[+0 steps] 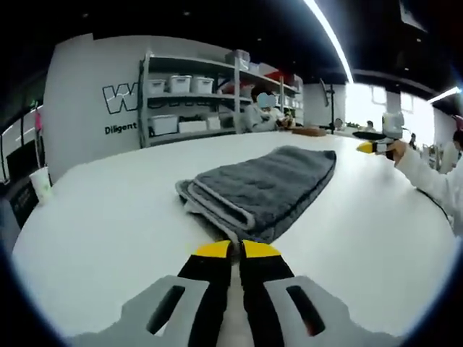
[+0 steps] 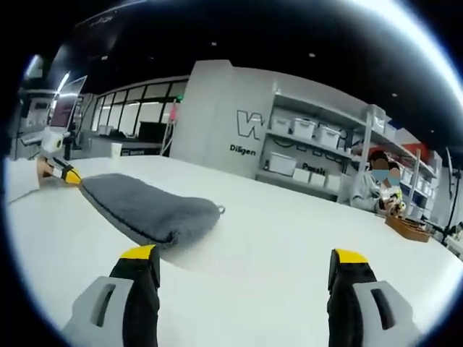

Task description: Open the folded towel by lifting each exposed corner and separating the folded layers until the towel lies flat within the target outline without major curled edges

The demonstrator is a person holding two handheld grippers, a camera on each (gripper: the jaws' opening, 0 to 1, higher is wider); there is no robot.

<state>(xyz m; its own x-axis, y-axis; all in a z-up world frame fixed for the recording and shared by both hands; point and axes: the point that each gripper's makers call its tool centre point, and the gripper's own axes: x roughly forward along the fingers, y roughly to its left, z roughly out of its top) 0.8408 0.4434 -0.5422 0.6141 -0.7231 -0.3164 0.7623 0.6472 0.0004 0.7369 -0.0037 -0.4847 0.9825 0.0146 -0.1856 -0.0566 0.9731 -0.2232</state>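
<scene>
Grey towel (image 1: pixel 264 189) just beyond the closed left fingers (image 1: pixel 215 250).

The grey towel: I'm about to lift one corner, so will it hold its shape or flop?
The grey towel looks thick and plush, so a lifted corner would probably droop rather than stay stiff. Its stacked folded layers suggest only the top one may peel away. On the smooth white table it might slide a little.

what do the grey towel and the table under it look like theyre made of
Towel: looks like plush microfibre or terry cloth, dark grey with a fuzzy matte pile, lighter stitched edging along the folded layers. Table: smooth white top with a soft sheen and no grain, likely laminate or painted board, though the exact material cannot be told.
</scene>
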